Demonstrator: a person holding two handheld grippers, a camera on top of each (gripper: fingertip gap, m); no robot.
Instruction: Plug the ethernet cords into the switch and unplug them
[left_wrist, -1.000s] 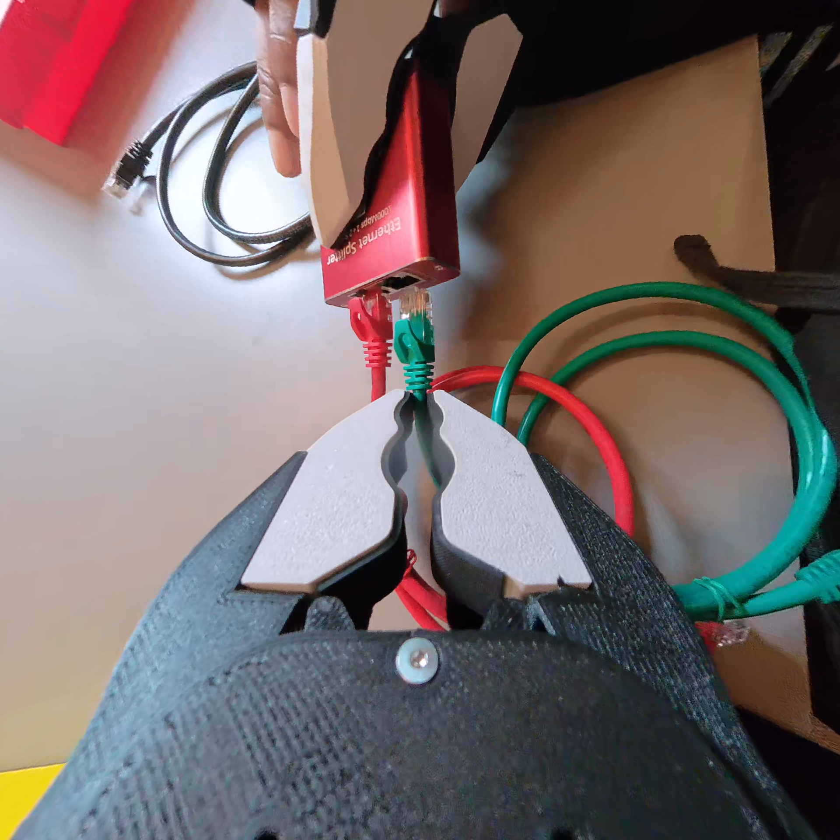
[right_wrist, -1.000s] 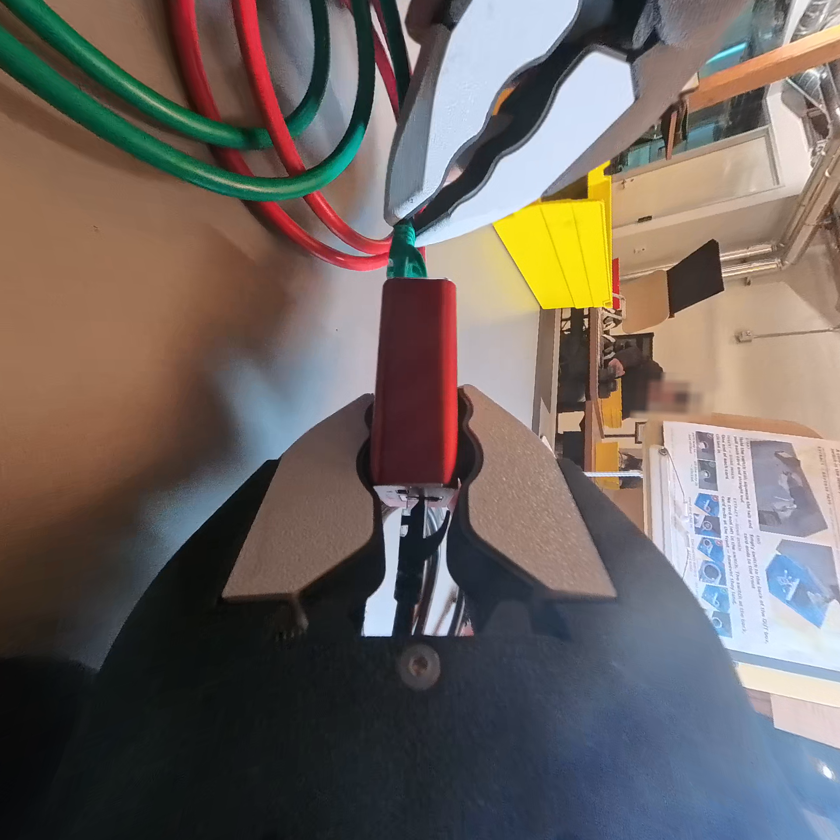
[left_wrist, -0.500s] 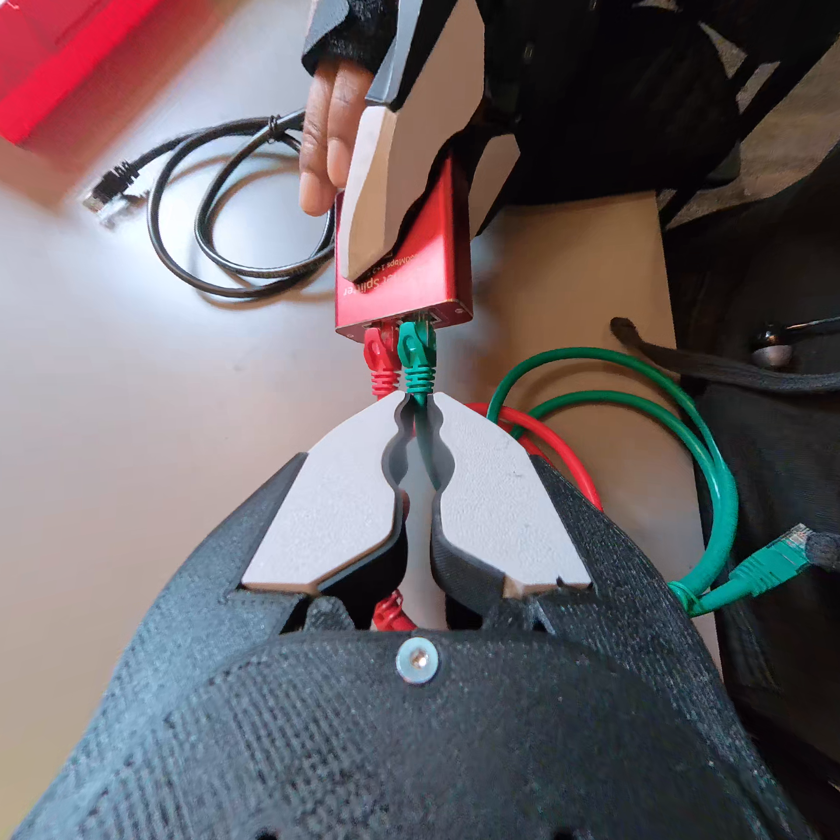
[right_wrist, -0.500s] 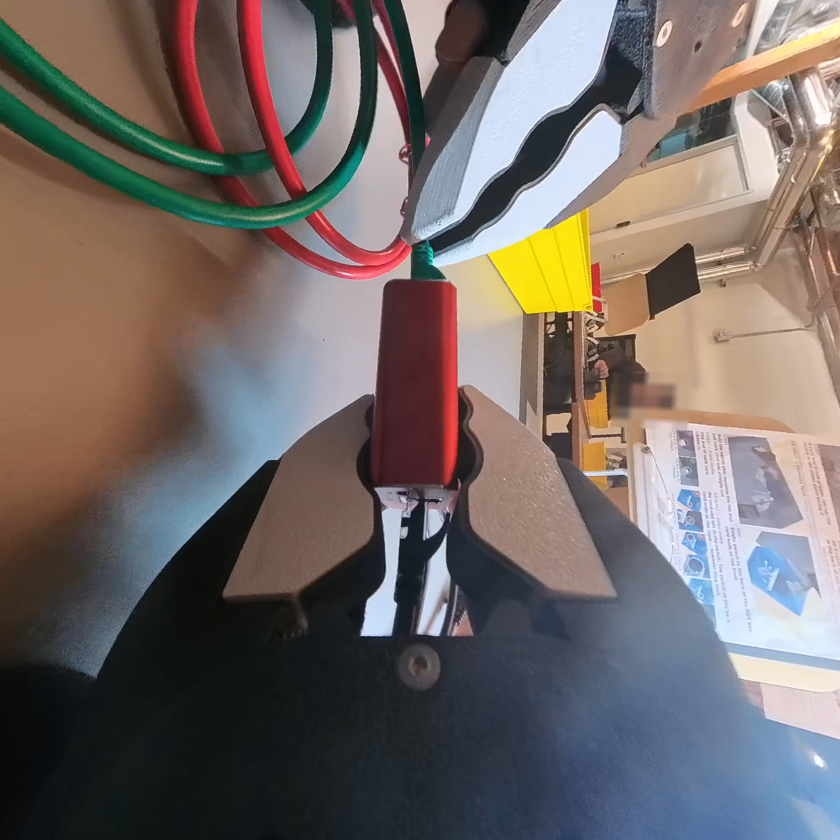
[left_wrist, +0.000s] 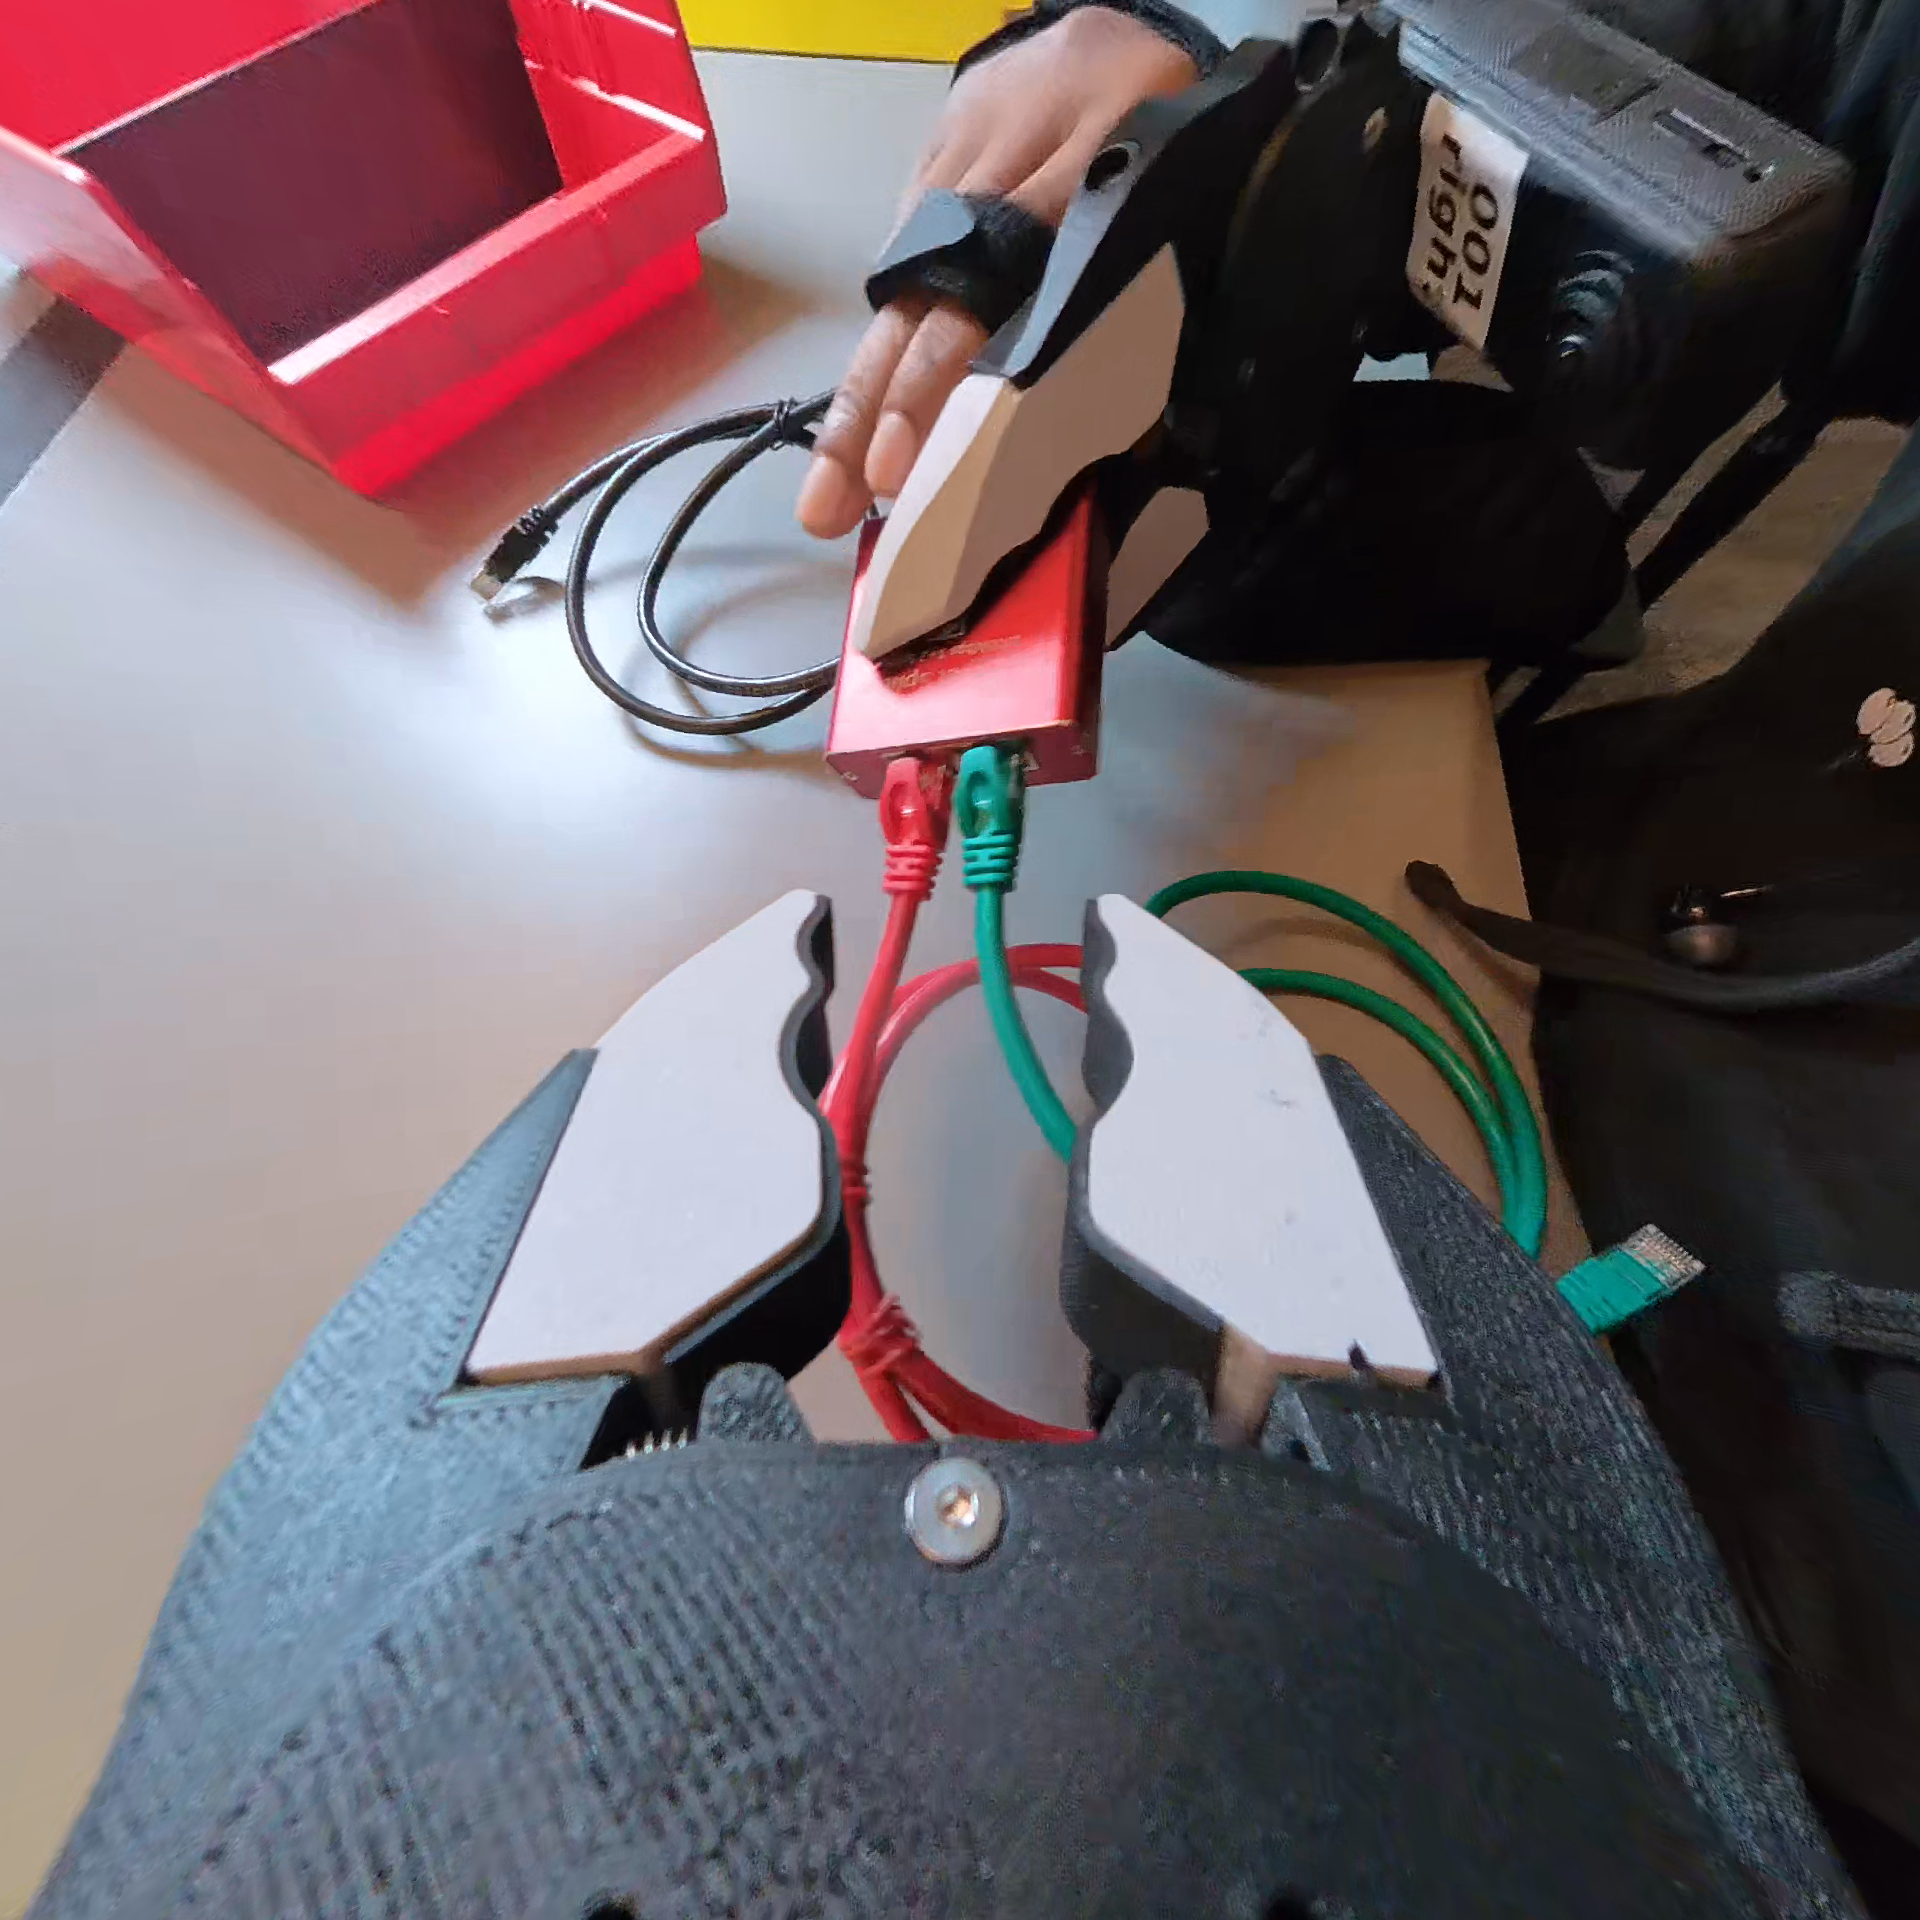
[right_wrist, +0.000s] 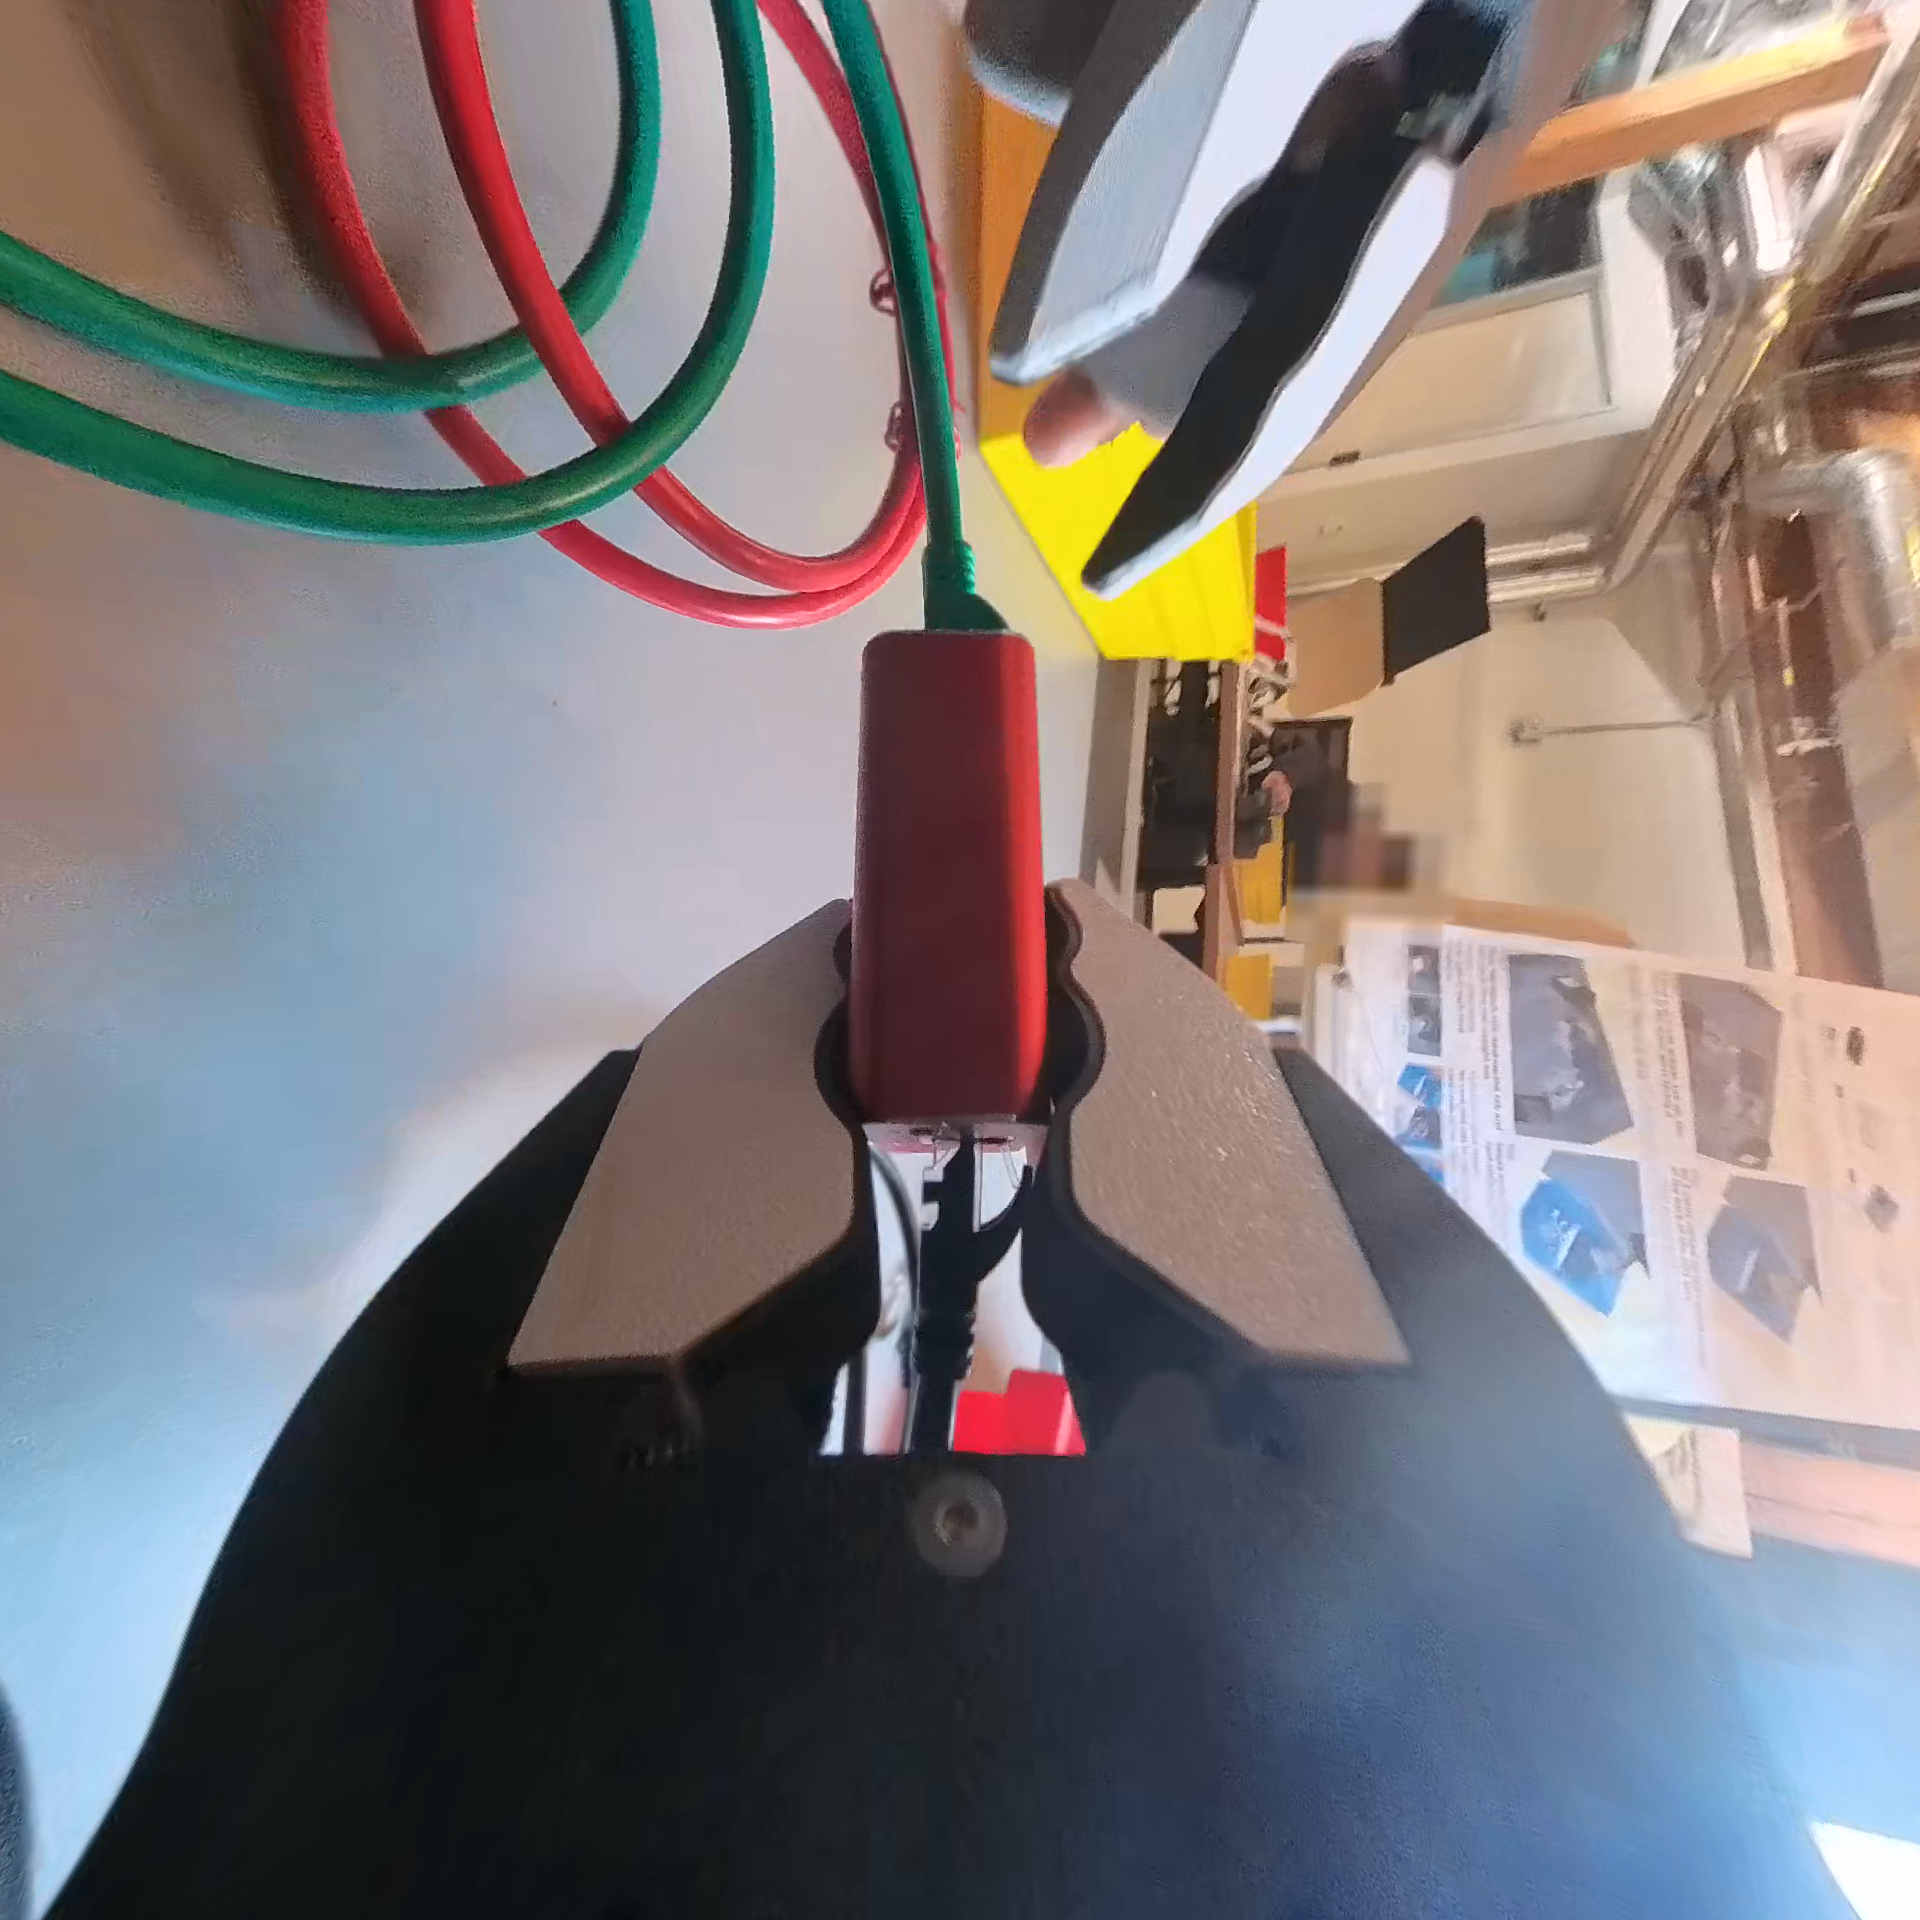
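- A red bin (left_wrist: 353, 229) stands on the grey table (left_wrist: 260, 935), far to the left of the switch and behind it, its open side facing the left wrist camera.
- A black cable (left_wrist: 644, 582) lies coiled on the table just left of the switch, one plug end free and pointing away from it.
- The switch (left_wrist: 966, 675), a small red box, is the landmark: it sits clamped between the fingers of the right gripper (right_wrist: 951, 997), which grasp it by its flat sides at the end away from the coloured cords. A black plug (right_wrist: 951, 1226) enters that rear end.
- A person's hand (left_wrist: 935, 343) holds the right gripper, fingertips just behind the switch.
- The red cord (left_wrist: 909, 831) is plugged into the left port on the switch's near face; it runs between the left gripper's fingers and coils under them.
- The green cord (left_wrist: 987, 821) is plugged into the port just right of the red one, loops off to the right of the switch, and ends in a free plug (left_wrist: 1626, 1283) near the table edge.
- The left gripper (left_wrist: 956, 935) hangs released just in front of the switch, fingers spread wide, gripping nothing, with both cords passing through the gap.
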